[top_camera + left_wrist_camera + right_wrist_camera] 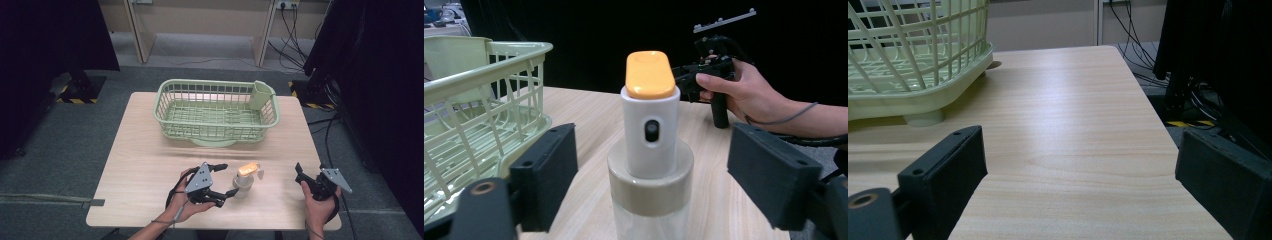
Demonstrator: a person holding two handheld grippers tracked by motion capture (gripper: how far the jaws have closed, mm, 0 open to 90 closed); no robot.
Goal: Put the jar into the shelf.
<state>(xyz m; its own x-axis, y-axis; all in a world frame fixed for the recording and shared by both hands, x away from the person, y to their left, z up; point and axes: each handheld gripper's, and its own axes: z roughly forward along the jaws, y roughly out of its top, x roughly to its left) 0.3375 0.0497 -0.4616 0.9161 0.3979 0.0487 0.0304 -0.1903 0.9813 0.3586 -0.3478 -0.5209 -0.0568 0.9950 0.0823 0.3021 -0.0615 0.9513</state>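
Observation:
A clear spray bottle (245, 179) with a white head and an orange top (650, 74) stands upright on the wooden table (150, 165), near its front edge. My left gripper (229, 179) lies level beside it with one jaw on each side of the bottle (650, 145). Both pads (546, 172) stand a little off the bottle's collar, so the gripper is open. My right gripper (300, 172) rests at the front right, open, with bare tabletop between its jaws (1080, 180). In the left gripper view it appears behind the bottle, held in a hand (744, 92).
A pale green wire basket (215, 85) with a small cup clipped in its right corner sits at the back middle of the table. Its rim (489, 70) is left of the bottle, and its foot (923, 117) is ahead-left of my right gripper. Cables and black stands flank the table.

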